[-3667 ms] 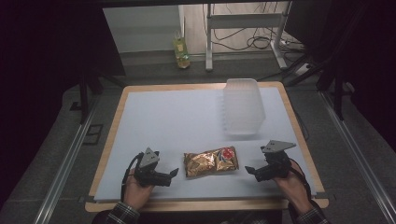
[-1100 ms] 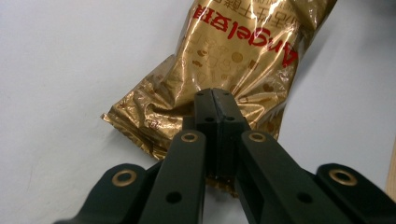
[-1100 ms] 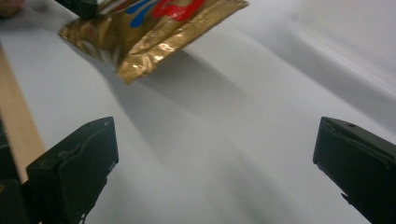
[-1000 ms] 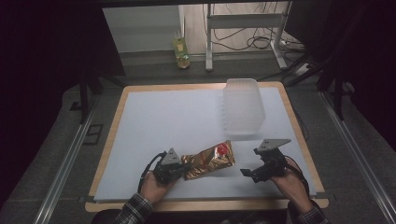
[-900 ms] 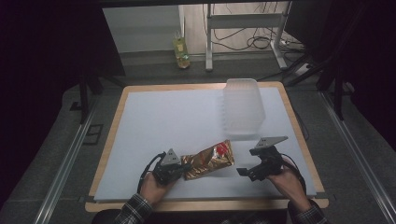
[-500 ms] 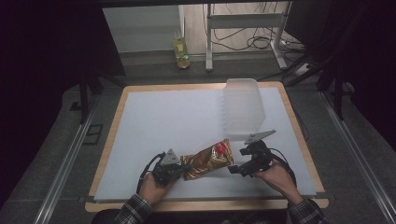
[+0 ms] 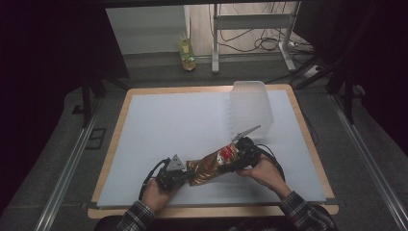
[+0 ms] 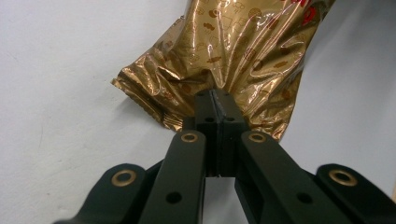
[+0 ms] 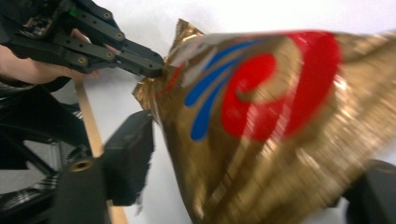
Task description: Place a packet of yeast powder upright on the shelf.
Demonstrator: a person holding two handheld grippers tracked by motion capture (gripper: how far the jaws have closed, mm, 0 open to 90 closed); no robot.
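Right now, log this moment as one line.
left hand-held gripper: shut on gold snack bag | right hand-held gripper: jaws straddle bag, unclosed

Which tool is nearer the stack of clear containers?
Right. The right tool, at the snack bag's far end, sits just in front of the clear container stack; the left tool, clamping the bag's near end, is farther back.

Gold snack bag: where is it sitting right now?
In the high view the gold snack bag is near the table's front edge, between both claws: the left claw pinches its end, the right claw spans its other end.
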